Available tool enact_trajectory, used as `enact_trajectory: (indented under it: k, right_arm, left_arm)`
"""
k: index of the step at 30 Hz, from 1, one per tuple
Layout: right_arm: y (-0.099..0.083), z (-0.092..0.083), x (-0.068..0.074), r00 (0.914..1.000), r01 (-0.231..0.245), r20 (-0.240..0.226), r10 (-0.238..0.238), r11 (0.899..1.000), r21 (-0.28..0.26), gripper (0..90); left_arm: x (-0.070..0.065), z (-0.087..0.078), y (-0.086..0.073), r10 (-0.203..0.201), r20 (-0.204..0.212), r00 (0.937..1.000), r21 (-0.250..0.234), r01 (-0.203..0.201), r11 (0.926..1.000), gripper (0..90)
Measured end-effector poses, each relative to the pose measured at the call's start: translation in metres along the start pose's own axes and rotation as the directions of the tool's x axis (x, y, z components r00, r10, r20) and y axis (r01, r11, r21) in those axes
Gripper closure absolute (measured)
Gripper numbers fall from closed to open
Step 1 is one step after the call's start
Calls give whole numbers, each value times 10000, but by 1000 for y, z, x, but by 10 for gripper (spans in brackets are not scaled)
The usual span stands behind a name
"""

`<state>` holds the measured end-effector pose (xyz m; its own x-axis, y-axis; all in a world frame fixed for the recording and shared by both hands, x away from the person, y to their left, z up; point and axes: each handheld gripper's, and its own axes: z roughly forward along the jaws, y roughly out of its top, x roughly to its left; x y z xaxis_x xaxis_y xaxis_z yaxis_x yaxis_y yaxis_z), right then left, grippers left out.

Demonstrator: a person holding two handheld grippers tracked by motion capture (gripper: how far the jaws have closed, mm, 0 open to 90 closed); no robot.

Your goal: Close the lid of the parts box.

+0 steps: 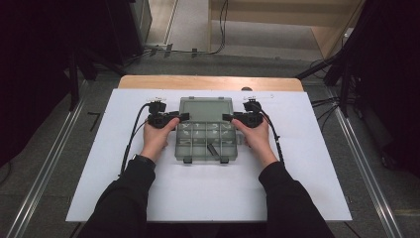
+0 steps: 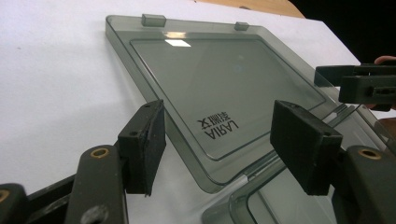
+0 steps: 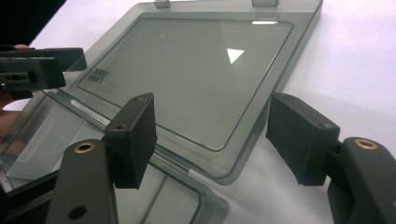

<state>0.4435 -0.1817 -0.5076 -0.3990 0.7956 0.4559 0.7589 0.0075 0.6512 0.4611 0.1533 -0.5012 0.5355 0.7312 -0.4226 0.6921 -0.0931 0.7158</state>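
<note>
**Two claws flanking the hinge of an open organiser box**

A smoky grey, see-through plastic organiser box (image 1: 206, 141) is lying open on the white sheet (image 1: 297, 188) that is covering the wooden bench (image 1: 148, 82). Its flat translucent lid (image 1: 205, 109) is folded back beyond the box, resting on the sheet, with two small latch tabs (image 2: 154, 19) sitting along the lid's far edge. The divided tray of the box is lying on the person's side of the lid, and a small dark stick-like piece (image 1: 214, 150) is lying in one of the tray's compartments near the front right; what it is cannot be made out.

The left claw (image 1: 182, 117) is reaching in at the box's left side, level with the hinge line. In the left gripper view its two black pads are standing apart on either side of the lid's near corner, with printed lettering (image 2: 218, 126) showing on the lid between them; the pads are not pressing on the plastic.

The right claw (image 1: 229, 118) is mirroring this at the box's right side. In the right gripper view its pads are likewise standing apart astride the lid's corner by the hinge, gripping nothing.

Both hands are resting just beside the box, dark sleeves (image 1: 124, 198) coming up from the near edge of the sheet.
</note>
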Motion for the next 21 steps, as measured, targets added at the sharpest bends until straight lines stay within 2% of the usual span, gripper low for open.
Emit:
enact_trajectory:
  k: [9, 12, 17, 21]
  right_arm:
    - [-1, 3, 0, 9998, -169, 124, 167, 9997, 162, 314]
    - [-2, 6, 0, 9994, -239, 250, 232, 9993, 300, 314]
    - [-3, 7, -4, 9979, -646, 36, 645, 9973, 341, 317]
    - [-3, 7, -7, 9942, -1017, -311, 1031, 9939, 433, 364]
  left_arm:
    - [-1, 2, -1, -139, -107, 9998, 144, 140, 9998, 352]
    - [1, 2, -1, -318, 18, 9995, 228, 318, 9992, 352]
    - [2, 4, -1, -454, -106, 9989, 465, 459, 9979, 354]
    - [1, 5, -1, -485, -174, 9987, 452, 493, 9978, 355]
